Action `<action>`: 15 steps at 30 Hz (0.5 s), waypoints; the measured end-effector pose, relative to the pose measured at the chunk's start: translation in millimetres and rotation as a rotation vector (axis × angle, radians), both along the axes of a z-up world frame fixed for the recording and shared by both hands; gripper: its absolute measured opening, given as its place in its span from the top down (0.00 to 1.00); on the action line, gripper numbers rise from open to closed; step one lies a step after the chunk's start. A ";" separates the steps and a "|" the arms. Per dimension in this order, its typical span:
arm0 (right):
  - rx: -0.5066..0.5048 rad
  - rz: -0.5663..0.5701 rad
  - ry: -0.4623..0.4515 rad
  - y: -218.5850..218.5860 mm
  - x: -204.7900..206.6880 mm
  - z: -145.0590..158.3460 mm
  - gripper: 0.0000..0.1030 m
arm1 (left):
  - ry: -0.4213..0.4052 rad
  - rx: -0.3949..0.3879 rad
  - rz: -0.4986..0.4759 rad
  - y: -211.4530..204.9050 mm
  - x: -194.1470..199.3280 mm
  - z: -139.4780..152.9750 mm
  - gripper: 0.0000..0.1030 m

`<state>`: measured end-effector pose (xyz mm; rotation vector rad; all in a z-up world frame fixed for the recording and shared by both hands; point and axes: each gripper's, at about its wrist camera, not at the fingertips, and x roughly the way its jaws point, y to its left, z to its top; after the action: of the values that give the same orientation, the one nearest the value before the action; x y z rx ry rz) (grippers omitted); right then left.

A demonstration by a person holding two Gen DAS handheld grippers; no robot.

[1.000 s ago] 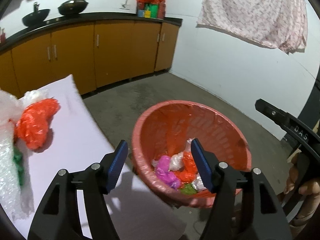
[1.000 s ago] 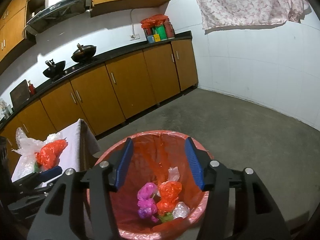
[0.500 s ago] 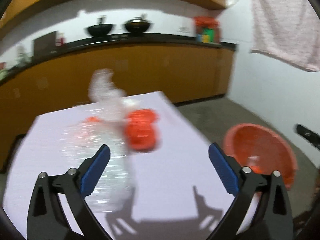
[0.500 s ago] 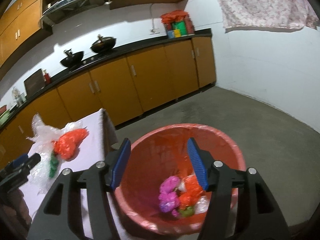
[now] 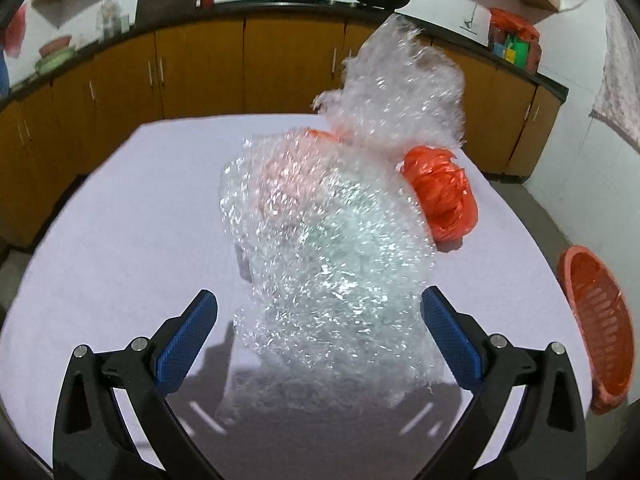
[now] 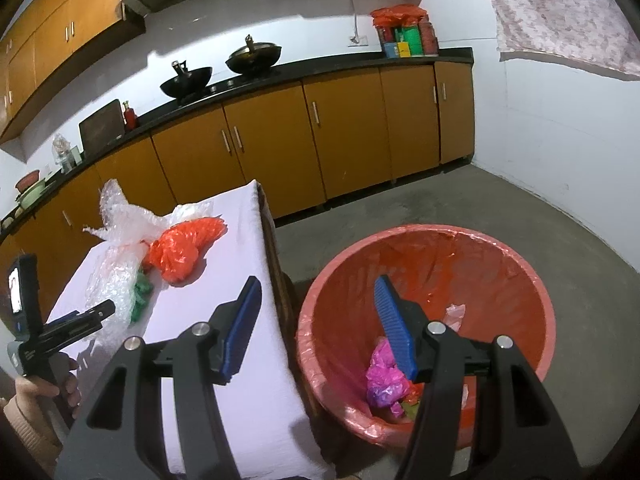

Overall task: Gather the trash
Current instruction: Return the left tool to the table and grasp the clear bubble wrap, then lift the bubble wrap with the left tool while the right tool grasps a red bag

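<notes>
- Progress: red basket (image 6: 426, 332), lined with a red bag, already holds several crumpled bags, one of them pink (image 6: 386, 378); it stands on the floor just beside the table (image 6: 244, 360).
- Remaining trash, all on the table: bubble wrap (image 5: 340, 248), large and crumpled; orange plastic bag (image 5: 442, 196), touching the wrap on the basket side; green scrap (image 6: 141, 294), tucked under the wrap's edge. By this count, the task is perhaps half done.
- Left gripper (image 5: 318, 334): spread wide and empty, fingers flanking the near end of the wrap, no contact evident.
- Right gripper (image 6: 318, 326): released, empty, poised between table edge and basket.
- Surroundings: cabinets (image 6: 280, 148) behind the table; woks (image 6: 218, 72) on the counter; floral cloth (image 6: 560, 12) on the wall.
- Obstruction: the wrap covers the scrap and leans on the bag; likely bulky, springy, awkward to pinch.
</notes>
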<state>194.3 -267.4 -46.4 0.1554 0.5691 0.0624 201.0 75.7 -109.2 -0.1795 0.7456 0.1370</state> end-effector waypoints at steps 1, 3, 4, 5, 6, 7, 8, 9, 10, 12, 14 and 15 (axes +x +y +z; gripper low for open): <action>-0.001 0.001 0.002 0.1 1.0 -0.6 0.44 | 0.000 -0.006 -0.003 1.7 -3.5 -1.3 0.04; 0.000 0.004 0.008 1.0 2.3 -1.6 0.44 | -0.001 -0.015 -0.017 2.9 -4.2 -2.7 0.17; 0.001 0.005 0.010 1.7 2.5 -2.2 0.44 | 0.004 -0.020 -0.031 2.3 -3.7 -3.4 0.26; 0.002 0.007 0.012 2.8 2.9 -2.8 0.44 | 0.007 -0.025 -0.040 3.3 -2.3 -4.8 0.36; 0.002 0.009 0.014 4.4 3.3 -3.5 0.44 | 0.008 -0.031 -0.049 4.5 -2.7 -6.2 0.41; 0.002 0.012 0.015 4.5 3.5 -3.6 0.44 | 0.007 -0.037 -0.061 4.4 -3.3 -6.1 0.52; 0.001 0.015 0.016 5.6 3.7 -3.9 0.44 | 0.004 -0.039 -0.072 3.8 -4.5 -5.9 0.60; 0.000 0.020 0.017 7.3 4.2 -3.7 0.44 | -0.001 -0.038 -0.081 2.9 -6.3 -5.1 0.64; -0.002 0.024 0.017 9.3 4.4 -3.6 0.44 | -0.007 -0.038 -0.090 2.1 -8.1 -4.2 0.71; -0.005 0.034 0.016 12.9 4.0 -3.5 0.44 | -0.022 -0.032 -0.105 2.9 -13.4 -1.3 0.79; -0.005 0.043 0.014 16.3 4.5 -2.6 0.44 | -0.042 -0.028 -0.114 6.3 -18.2 1.7 0.82; -0.005 0.048 0.014 18.7 5.0 -2.3 0.44 | -0.054 -0.025 -0.118 8.7 -22.7 4.4 0.83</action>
<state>199.3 -248.7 -48.6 0.1372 0.5867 0.1069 178.3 84.3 -104.8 -0.1618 0.7023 0.0101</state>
